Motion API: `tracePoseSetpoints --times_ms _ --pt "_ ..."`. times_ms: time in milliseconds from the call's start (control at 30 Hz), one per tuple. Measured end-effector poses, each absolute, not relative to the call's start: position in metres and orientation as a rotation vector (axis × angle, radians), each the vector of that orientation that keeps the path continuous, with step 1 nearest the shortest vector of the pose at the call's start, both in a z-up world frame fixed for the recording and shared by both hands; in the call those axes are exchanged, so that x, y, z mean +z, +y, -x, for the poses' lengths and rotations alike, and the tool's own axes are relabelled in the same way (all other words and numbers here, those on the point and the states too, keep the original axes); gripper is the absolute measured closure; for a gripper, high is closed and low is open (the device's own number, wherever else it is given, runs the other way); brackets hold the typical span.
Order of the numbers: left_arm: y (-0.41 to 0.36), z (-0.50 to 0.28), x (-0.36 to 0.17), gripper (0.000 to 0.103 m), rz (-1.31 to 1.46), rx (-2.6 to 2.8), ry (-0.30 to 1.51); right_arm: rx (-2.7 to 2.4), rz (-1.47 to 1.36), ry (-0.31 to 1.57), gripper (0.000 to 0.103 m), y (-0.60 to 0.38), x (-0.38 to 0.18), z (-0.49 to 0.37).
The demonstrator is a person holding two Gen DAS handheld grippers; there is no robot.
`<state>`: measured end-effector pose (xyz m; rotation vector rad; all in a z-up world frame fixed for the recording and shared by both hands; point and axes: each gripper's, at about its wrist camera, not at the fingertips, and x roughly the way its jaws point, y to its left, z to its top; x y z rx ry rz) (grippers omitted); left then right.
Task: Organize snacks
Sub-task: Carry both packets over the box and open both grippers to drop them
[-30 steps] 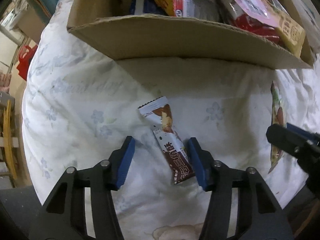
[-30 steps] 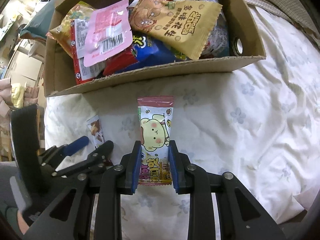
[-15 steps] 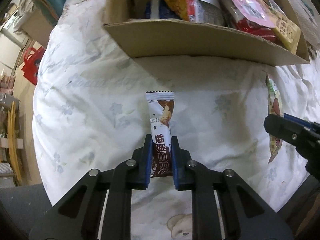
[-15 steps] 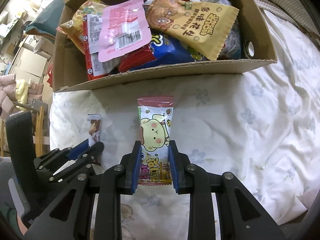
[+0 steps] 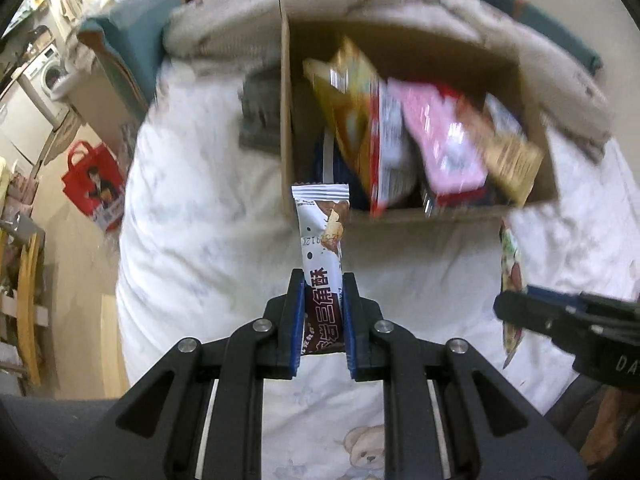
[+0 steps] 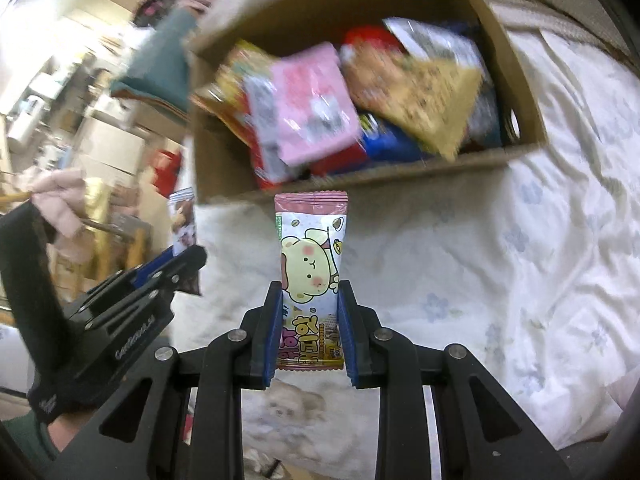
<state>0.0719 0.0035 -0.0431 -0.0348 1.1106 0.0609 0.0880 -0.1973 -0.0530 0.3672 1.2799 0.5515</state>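
1. Two grippers, one snack packet each, both packets clear of the bedding.
2. Left gripper (image 5: pixel 322 320): jaws drawn in close, blue pads (image 5: pixel 297 322) pressed against the brown lower half of a slim white-and-brown wafer bar packet (image 5: pixel 322 248). Packet stood upright out of the jaws, its crimped top edge overlapping the near left corner of the box in the left wrist view.
3. Right gripper (image 6: pixel 308 330): jaws closed on the lower half of a pink-edged cookie packet (image 6: pixel 310 264) printed with a cream cartoon animal. Packet was upright, its top edge just below the box's near wall in the right wrist view. The same gripper (image 5: pixel 560 320) showed at the right edge of the left wrist view, with its packet seen edge-on.
4. Bedding: white quilt (image 6: pixel 500 272) with pale blue flower print, and a bear motif (image 5: pixel 366 452) nearest the cameras; it lay beneath both grippers.
5. Cardboard box (image 6: pixel 520 88): open-topped, resting on the quilt beyond both packets, blurred. It was filled with loose snack bags, among them a pink bag (image 6: pixel 316 120), a tan bag (image 6: pixel 424 92), a yellow bag (image 5: pixel 352 112) and a blue bag (image 6: pixel 392 144).
6. Beyond the bed, at the left: red tote bag (image 5: pixel 94 184) on the floor, washing machine (image 5: pixel 44 76) further back.
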Motion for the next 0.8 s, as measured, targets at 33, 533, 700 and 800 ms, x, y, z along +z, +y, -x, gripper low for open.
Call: tracePoseSetpoints --times_ms 33,533,700,800 --pt "0.004 -0.076 -0.034 0.089 0.037 0.060 1.090 0.562 -0.382 1.263 0.076 -0.200 -0.048 -0.089" --pt "-0.010 -0.177 0.015 0.089 -0.003 0.042 0.988 0.507 -0.380 1.097 0.076 -0.223 -0.010 -0.173" --pt "-0.036 -0.204 0.012 0.089 -0.039 0.016 0.989 0.498 -0.414 1.090 0.076 -0.228 -0.023 -0.202" --pt "-0.045 -0.218 0.005 0.089 -0.049 0.019 1.001 0.498 -0.441 1.099 0.076 -0.228 -0.029 -0.212"
